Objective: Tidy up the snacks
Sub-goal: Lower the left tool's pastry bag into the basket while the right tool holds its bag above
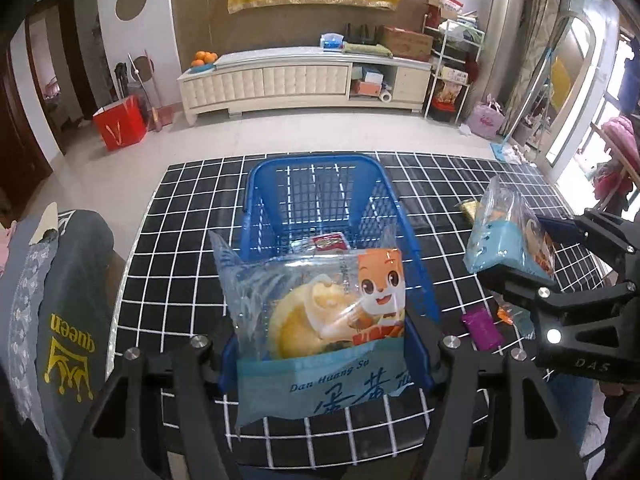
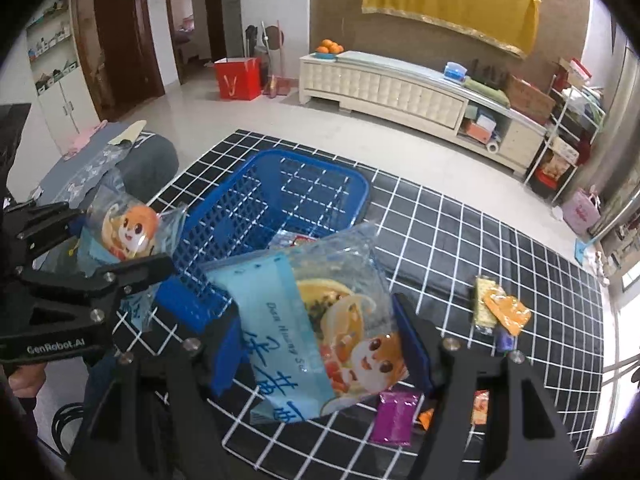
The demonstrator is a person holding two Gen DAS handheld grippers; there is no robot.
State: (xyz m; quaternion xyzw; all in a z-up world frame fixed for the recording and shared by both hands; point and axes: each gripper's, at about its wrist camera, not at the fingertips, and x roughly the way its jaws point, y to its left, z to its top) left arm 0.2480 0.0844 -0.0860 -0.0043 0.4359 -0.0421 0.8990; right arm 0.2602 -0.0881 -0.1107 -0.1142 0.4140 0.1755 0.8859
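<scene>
An egg-yolk pastry packet [image 1: 320,320] is clamped in the left tongs [image 1: 320,364] above the blue basket [image 1: 316,168], while another packet [image 2: 316,340] is gripped in the right tongs [image 2: 320,364] just beside the rim.

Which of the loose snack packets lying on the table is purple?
The purple packet, nearest the right gripper; the others, farther back, are orange and yellowish.

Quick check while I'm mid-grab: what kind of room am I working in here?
Most likely a home living room. A long cream TV cabinet stands against the far wall with a bowl of oranges on it, and a red gift bag sits on the tiled floor near a doorway.
</scene>
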